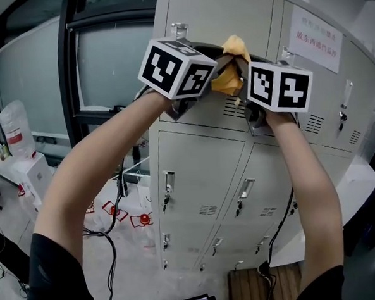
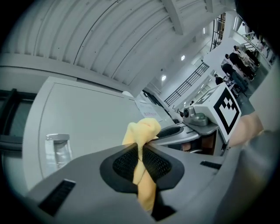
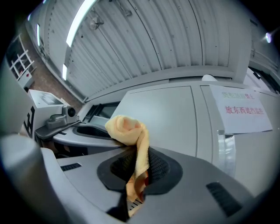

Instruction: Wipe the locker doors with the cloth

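Note:
A yellow cloth (image 1: 232, 67) is held between both grippers, up against the top row of grey locker doors (image 1: 221, 23). My left gripper (image 1: 217, 60) is shut on one end of the cloth (image 2: 142, 168), which bunches up past its jaws. My right gripper (image 1: 239, 70) is shut on the other end of the cloth (image 3: 135, 162), with a rolled lump sticking out in front. Both grippers sit close together, side by side, pointing at the locker and slightly upward. In each gripper view the other gripper's marker cube shows beside it.
The locker bank (image 1: 202, 177) has several doors with handles and vent slots. A white paper notice (image 1: 315, 35) with red print is stuck on the upper right door. Windows (image 1: 100, 63) stand to the left; cables and red objects (image 1: 125, 213) lie on the floor.

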Available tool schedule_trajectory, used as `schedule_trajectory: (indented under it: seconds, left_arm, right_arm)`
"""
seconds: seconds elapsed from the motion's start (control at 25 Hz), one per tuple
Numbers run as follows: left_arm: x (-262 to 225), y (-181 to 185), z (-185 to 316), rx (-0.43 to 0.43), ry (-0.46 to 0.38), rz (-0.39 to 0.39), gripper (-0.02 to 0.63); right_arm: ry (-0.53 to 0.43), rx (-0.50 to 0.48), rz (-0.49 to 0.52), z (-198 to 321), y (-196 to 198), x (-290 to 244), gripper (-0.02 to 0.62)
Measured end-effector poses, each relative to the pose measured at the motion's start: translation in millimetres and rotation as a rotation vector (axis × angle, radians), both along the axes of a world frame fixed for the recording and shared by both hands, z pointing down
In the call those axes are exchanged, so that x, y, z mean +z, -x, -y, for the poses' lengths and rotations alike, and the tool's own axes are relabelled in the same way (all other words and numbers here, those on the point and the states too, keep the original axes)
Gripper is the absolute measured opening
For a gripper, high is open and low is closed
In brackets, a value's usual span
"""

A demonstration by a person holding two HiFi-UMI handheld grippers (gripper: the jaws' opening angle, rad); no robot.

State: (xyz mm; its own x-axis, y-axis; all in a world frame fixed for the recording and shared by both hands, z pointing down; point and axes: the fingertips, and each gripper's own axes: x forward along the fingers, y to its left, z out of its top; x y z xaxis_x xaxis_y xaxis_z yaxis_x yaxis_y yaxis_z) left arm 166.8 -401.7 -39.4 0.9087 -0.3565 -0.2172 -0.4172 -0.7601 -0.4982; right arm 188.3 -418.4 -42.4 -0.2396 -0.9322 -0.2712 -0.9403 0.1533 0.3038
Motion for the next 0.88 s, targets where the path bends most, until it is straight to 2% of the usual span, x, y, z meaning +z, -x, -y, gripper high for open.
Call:
schedule_trajectory:
  seconds: [0.24,0.48,0.68,0.88]
  left_arm:
    - [22.6,61.7,17.7,-0.063,0.030,0.002,0.043]
    - [54.0,106.1,35.3,-0.090,0.075,-0.002,0.043]
    - [79.8,124.6,44.6,-0.082,0.102,0.004,0.043]
    - [95.2,126.1,57.9,-0.072,0.125,0.010,0.043]
  right_arm:
    - [0.034,-0.077,0.001,18.9,62.8,23.0,0.061]
    - [0.074,-0.118,-0.011,35.2,108.2,52.9,0.061]
    - [0.106,-0.140,-0.032,46.6,129.6,80.0,0.061]
    - [0.131,-0.117,-0.042,59.9,131.1,95.9,0.061]
